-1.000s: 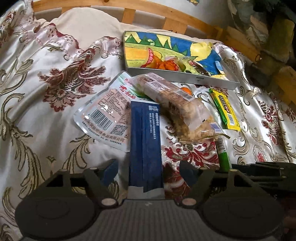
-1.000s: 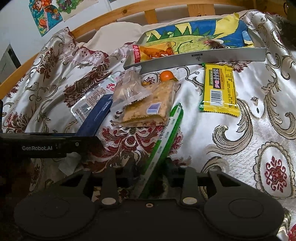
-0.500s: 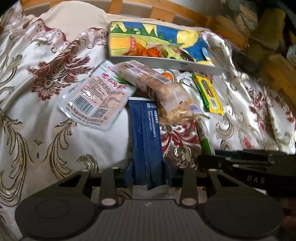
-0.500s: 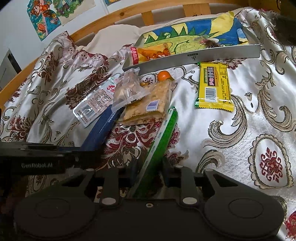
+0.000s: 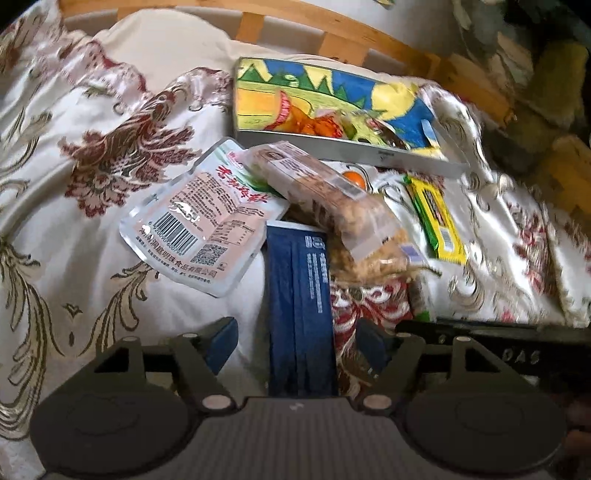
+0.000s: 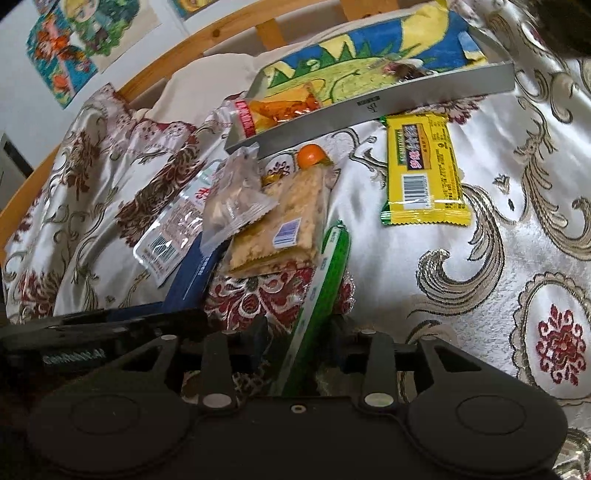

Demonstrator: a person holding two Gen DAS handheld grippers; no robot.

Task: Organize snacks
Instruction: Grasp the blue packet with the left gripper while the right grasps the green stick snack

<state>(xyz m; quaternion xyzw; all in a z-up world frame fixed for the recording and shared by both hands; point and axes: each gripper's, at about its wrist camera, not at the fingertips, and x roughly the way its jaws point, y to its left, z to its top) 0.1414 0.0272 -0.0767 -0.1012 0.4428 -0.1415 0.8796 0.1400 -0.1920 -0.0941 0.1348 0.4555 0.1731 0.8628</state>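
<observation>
Left gripper (image 5: pixel 297 341) jaws just reopened, standing apart either side of the dark blue packet (image 5: pixel 300 295), gaps visible both sides, no pad contact. Right gripper (image 6: pixel 300 341) jaws also just widened; green stick pack (image 6: pixel 322 284) runs tilted between them, pad contact too dark to tell.

Only in left view: full length of blue packet, pink-white pouch (image 5: pixel 201 218) with barcode face up, overlapping the packet's far-left corner. Only in right view: yellow bar (image 6: pixel 423 170) fully readable and lying apart from the pile, wall posters (image 6: pixel 74 44), cracker pack (image 6: pixel 284 221) with clear pouch (image 6: pixel 236 199) on top.

Small orange item (image 6: pixel 312 155) just beyond the crackers, near the tray wall.

Far: shallow grey tray (image 6: pixel 369 110) with cartoon-print liner, on patterned bedspread (image 6: pixel 517 240). Inside: orange snack bag (image 6: pixel 280 107) at its left end, a dark-wrapped piece further right, not identifiable. Wooden bed frame (image 5: pixel 332 33) behind.
</observation>
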